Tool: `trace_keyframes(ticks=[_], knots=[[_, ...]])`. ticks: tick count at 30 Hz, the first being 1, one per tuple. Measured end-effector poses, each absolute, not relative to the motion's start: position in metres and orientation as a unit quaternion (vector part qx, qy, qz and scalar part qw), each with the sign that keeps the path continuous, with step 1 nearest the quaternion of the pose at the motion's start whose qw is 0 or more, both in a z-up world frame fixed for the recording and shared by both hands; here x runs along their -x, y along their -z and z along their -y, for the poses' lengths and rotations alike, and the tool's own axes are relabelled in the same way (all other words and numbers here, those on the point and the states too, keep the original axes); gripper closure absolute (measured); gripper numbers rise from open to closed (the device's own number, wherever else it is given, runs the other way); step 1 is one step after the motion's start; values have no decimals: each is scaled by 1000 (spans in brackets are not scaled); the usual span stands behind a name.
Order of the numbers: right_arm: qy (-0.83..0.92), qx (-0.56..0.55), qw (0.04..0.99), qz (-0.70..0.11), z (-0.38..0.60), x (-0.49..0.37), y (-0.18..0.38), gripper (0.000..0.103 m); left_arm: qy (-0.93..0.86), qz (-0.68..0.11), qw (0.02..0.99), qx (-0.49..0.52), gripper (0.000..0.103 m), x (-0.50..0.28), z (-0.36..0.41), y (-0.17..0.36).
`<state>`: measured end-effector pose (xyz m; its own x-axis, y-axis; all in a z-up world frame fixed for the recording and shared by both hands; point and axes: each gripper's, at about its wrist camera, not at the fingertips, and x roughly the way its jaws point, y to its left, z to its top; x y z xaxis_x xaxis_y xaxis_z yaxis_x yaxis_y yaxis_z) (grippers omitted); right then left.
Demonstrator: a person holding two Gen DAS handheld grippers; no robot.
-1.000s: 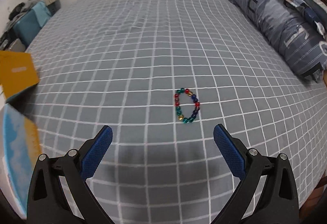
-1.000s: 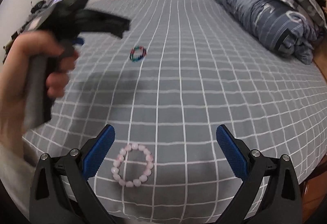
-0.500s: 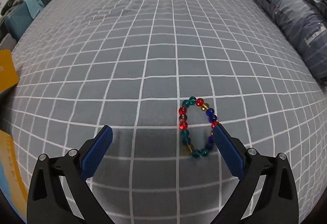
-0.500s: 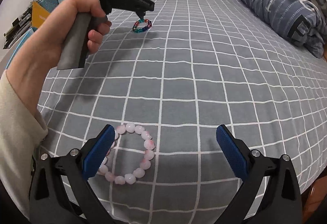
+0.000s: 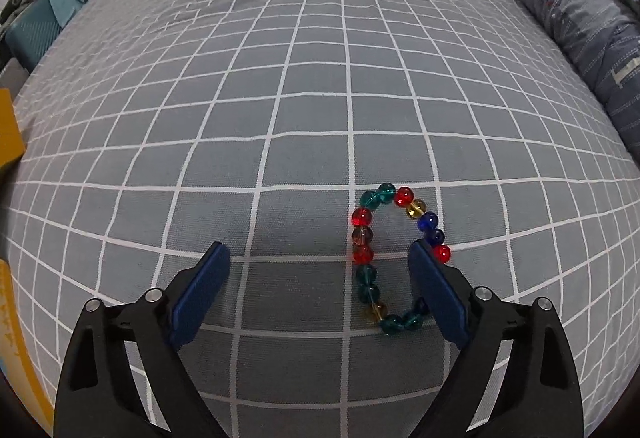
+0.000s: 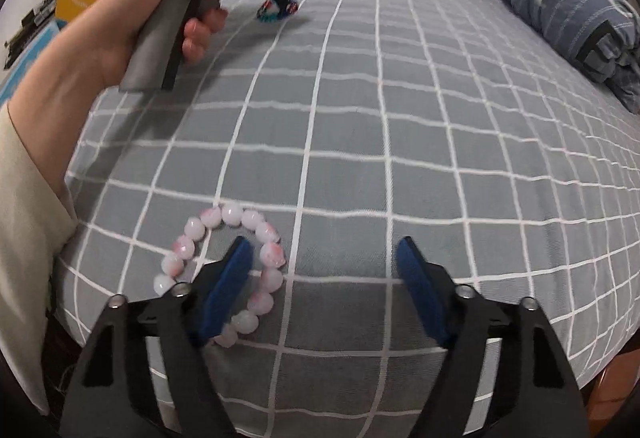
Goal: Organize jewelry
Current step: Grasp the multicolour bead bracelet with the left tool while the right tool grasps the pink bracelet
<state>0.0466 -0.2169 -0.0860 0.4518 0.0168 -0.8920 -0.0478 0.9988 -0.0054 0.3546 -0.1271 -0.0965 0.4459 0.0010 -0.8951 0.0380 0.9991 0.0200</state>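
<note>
While both grippers' jaws are closing with nothing pinched yet, the left gripper (image 5: 316,258) straddles the colourful bracelet's (image 5: 394,254) left strand and the right gripper (image 6: 326,252) straddles the pink bracelet's (image 6: 224,270) right strand.

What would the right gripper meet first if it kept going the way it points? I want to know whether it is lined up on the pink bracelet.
Probably the pink bracelet: the closing right gripper has its left finger inside the ring, with only the checked bedsheet beneath.
</note>
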Motion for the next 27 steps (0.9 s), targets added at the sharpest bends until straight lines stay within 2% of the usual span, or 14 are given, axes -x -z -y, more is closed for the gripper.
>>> trace_keyframes(ticks=[10,12,13,14,15,17,18,27], knots=[[-28,30,848,-528,212,-44,88,53,7,-526,850,-21,55,-352,124,96],[-32,35,848,-527,209,-43,88,60,4,-526,850,-23,65,-351,123,96],[-34,35,848,-528,210,-43,87,63,2,-526,850,-27,71,-351,123,96],[-34,36,848,-528,209,-43,87,69,0,-525,851,-28,88,-351,122,96],[-36,39,848,-527,208,-43,87,78,4,-527,850,-27,94,-349,122,96],[-41,41,847,-528,206,-42,86,91,10,-525,850,-35,94,-347,122,95],[-40,42,847,-528,206,-42,86,93,11,-525,850,-41,94,-346,123,95],[-38,32,849,-526,210,-44,82,93,13,-527,849,-34,94,-340,119,84]])
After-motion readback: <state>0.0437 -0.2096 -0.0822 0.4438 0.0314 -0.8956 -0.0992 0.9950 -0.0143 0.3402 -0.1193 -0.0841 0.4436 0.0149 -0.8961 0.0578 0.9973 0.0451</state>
